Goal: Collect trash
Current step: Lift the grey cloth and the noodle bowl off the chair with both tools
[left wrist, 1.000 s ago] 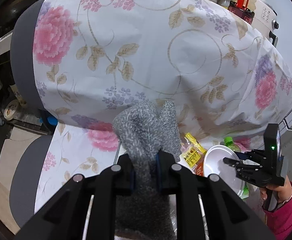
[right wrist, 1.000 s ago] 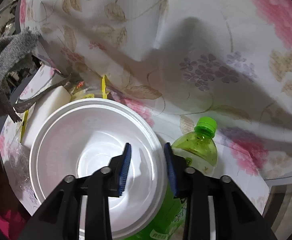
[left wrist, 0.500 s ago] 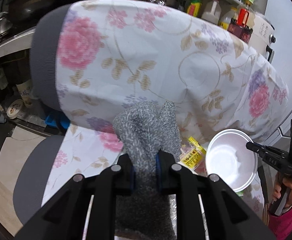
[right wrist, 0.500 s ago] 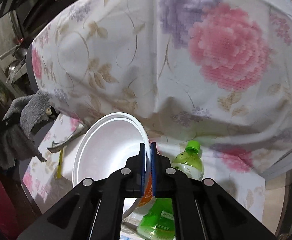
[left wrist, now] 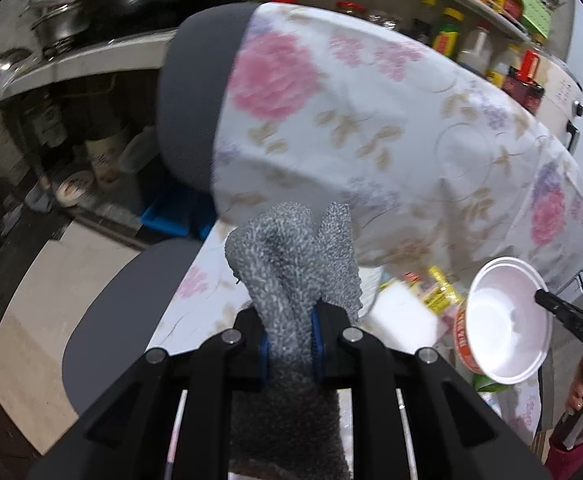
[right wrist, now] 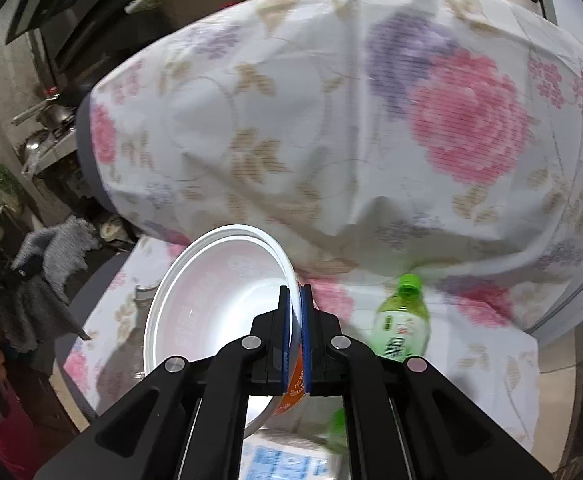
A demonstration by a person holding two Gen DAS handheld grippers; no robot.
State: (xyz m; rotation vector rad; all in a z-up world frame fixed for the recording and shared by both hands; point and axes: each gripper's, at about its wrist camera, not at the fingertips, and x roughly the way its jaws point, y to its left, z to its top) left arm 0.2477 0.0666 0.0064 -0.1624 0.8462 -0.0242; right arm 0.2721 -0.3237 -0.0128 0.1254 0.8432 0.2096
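The white foam bowl (right wrist: pixel 219 304), with an orange printed outer wall, sits low in the centre of the right wrist view, tilted so its open mouth faces left; the right gripper (right wrist: pixel 295 336) has its fingers clamped on the bowl's rim, one blue pad inside and one outside. In the left wrist view the same bowl (left wrist: pixel 507 320) appears at the lower right, held off the seat by the black tip of the right gripper (left wrist: pixel 563 316). Just right of the bowl a green plastic bottle (right wrist: pixel 403 320) with a green cap lies on the floral cover (right wrist: pixel 331 128) that drapes the chair's seat and backrest. At the lower centre of the left wrist view the left gripper (left wrist: pixel 291 336) has its fingers closed on a grey knitted glove (left wrist: pixel 295 264), which sticks up above the pads and hangs below them; the same glove (right wrist: pixel 51 256) shows at the left edge of the right wrist view. Behind the glove, on the seat, lie a white block (left wrist: pixel 403 312) and yellow wrappers (left wrist: pixel 439 292). Bottles and jars (left wrist: pixel 475 40) line a shelf at the upper right, and the grey chair back (left wrist: pixel 187 112) shows beyond the cover's edge.
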